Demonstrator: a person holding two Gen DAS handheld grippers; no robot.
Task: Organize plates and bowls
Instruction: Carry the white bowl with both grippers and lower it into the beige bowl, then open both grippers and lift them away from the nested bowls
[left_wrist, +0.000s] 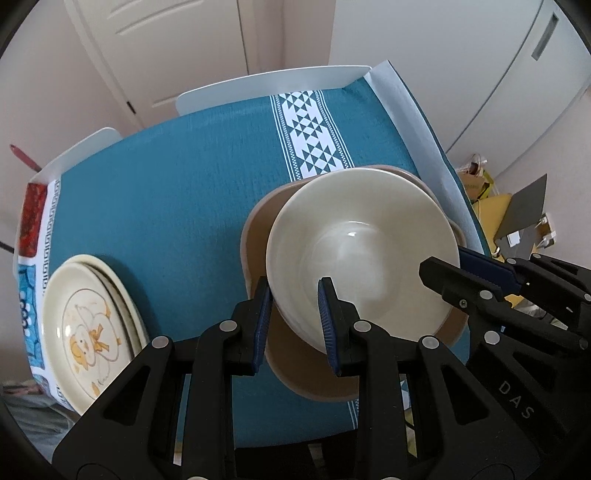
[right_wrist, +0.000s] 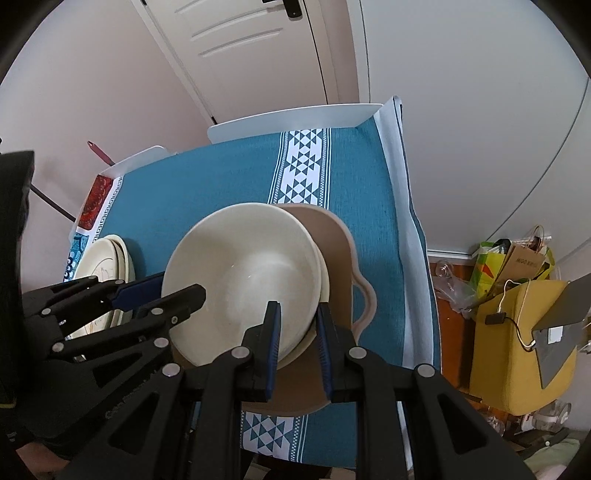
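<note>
Bowls (left_wrist: 362, 251), cream, stacked mid-frame over a tan dish (left_wrist: 306, 373); my left gripper (left_wrist: 295, 325) and right gripper (right_wrist: 298, 345) each clamp opposite rims. If either grip slips, I reckon the stack tips and cracks the dish

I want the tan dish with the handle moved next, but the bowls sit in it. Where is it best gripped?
Judging by its shape, the looped handle of the tan dish, approached from the table's right side. It sticks out clear of the cream bowls; elsewhere they crowd the low rim.
</note>
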